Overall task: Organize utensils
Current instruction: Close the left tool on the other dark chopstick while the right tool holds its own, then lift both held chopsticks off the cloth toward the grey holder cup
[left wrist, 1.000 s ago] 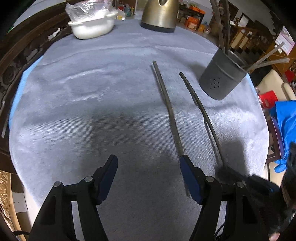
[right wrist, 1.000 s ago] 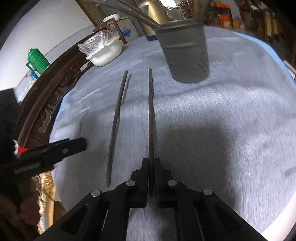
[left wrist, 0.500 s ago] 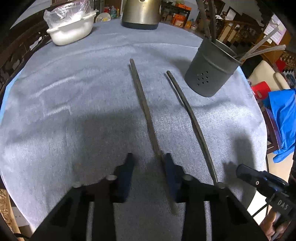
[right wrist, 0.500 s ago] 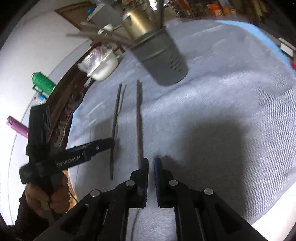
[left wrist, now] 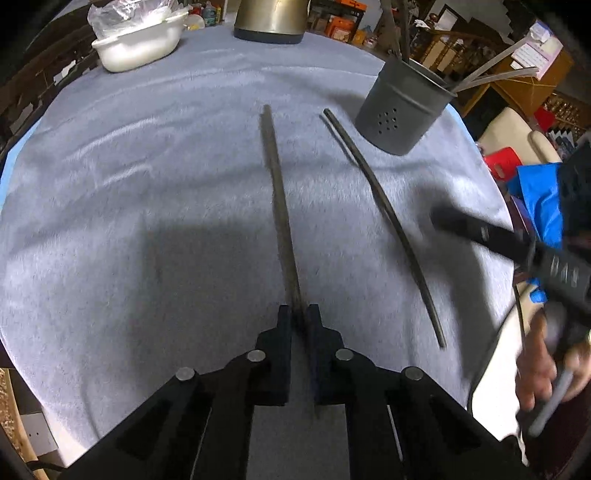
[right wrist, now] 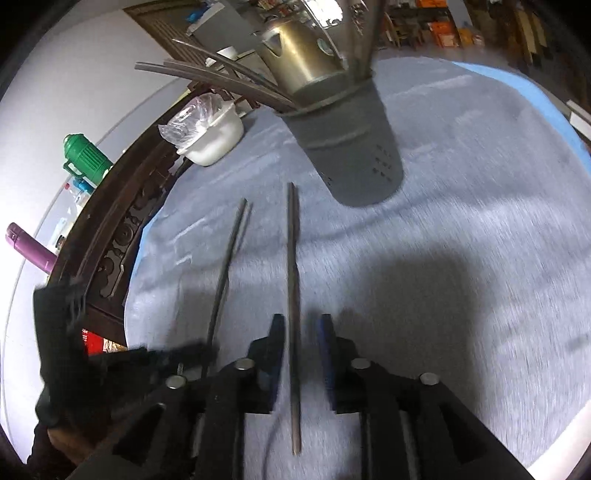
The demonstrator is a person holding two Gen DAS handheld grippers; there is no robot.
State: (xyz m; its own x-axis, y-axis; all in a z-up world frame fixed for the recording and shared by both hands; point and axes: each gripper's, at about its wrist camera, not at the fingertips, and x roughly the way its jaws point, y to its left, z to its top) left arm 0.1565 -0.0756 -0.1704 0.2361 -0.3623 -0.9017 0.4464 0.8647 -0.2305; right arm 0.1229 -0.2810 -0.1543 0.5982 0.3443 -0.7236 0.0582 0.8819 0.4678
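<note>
Two long dark chopsticks lie side by side on the grey tablecloth (left wrist: 147,166). My left gripper (left wrist: 299,314) is closing, its pads pressing on the near end of the left chopstick (left wrist: 277,184). The right chopstick (left wrist: 384,206) lies loose beside it. In the right wrist view that right chopstick (right wrist: 292,258) runs between the opening jaws of my right gripper (right wrist: 301,332), and the pads stand clear of it. The left gripper (right wrist: 173,356) shows there at the left chopstick's (right wrist: 225,266) near end. A grey perforated utensil holder (left wrist: 402,110) (right wrist: 354,155) with several sticks in it stands beyond the chopstick tips.
A white bowl (left wrist: 140,44) under a plastic bag and a brass kettle (left wrist: 271,18) stand at the far edge. A carved dark wooden piece (right wrist: 122,236) borders the table's left. A green flask (right wrist: 86,158) stands behind it. A hand (left wrist: 535,369) holds the right gripper's handle.
The left gripper went from wide open to closed on the left chopstick. The right gripper, shut on the right chopstick before, has spread its jaws and shifted a little.
</note>
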